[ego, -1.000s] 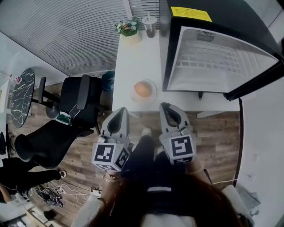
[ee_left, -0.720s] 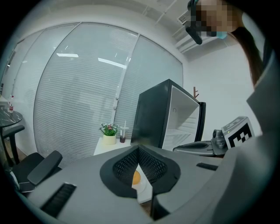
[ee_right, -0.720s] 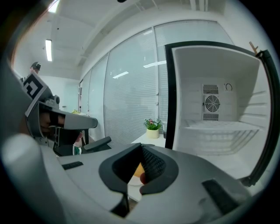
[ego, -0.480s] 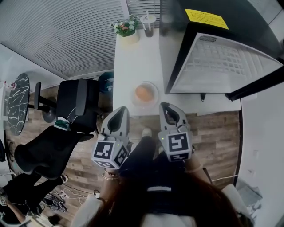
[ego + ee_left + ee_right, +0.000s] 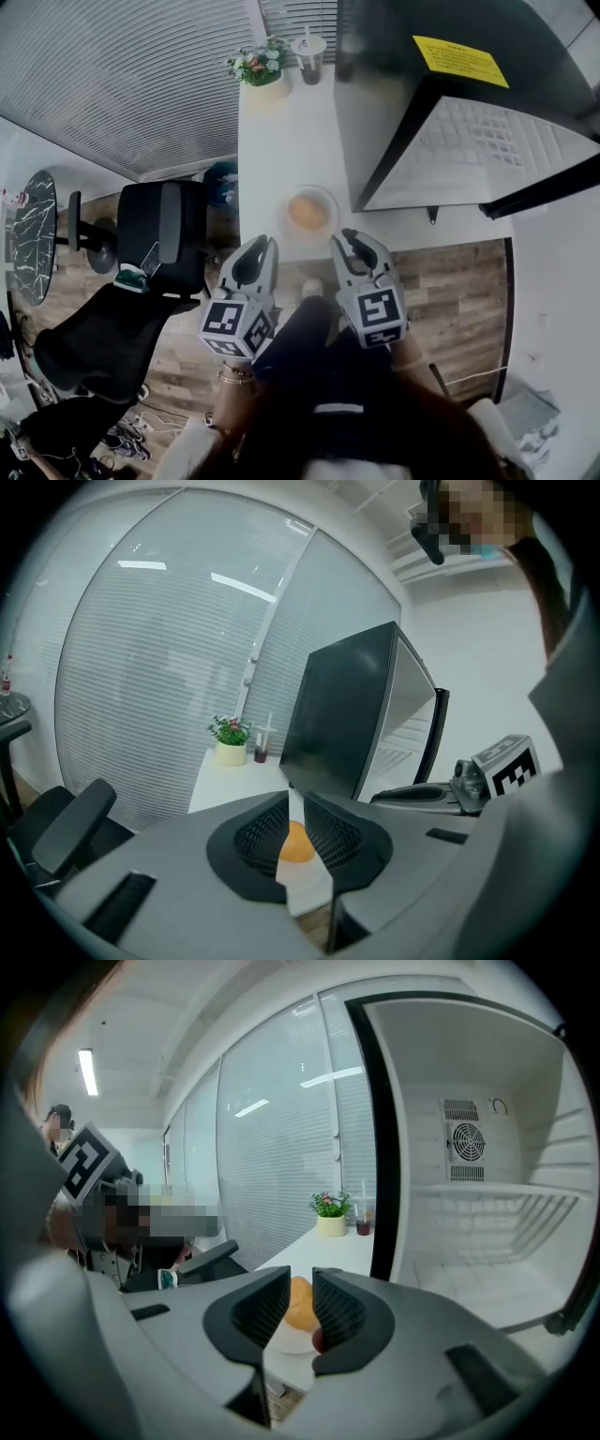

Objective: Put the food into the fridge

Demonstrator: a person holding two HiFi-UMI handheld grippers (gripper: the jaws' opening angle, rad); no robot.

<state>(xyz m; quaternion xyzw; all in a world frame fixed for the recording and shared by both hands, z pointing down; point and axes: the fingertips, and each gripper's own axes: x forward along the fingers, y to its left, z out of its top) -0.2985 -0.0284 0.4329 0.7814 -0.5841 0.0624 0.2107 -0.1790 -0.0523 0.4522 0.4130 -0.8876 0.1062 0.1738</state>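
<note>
The food (image 5: 307,212), a round orange-brown piece, lies on a small pale plate (image 5: 329,201) near the front edge of the white worktop (image 5: 281,131), just left of the fridge (image 5: 450,103). My left hand-held gripper (image 5: 258,246) and my right hand-held gripper (image 5: 357,239) hang side by side just off that front edge, short of the plate and touching nothing. The jaws of both are opening. Each shows a narrow gap with nothing between the pads, and the food shows beyond through each gap.

The fridge stands open on the right half of the worktop. Its white inside, with a wire shelf and a small fan on the back wall, is bare toward me. The worktop strip left of it is free from the plate back to a potted plant (image 5: 255,67) and a cup with a straw (image 5: 308,47) at the far end.

To my left a black office chair (image 5: 159,225) stands close to the worktop's side edge. The floor (image 5: 450,272) is wood plank, and white blinds (image 5: 122,75) cover the wall beyond.
</note>
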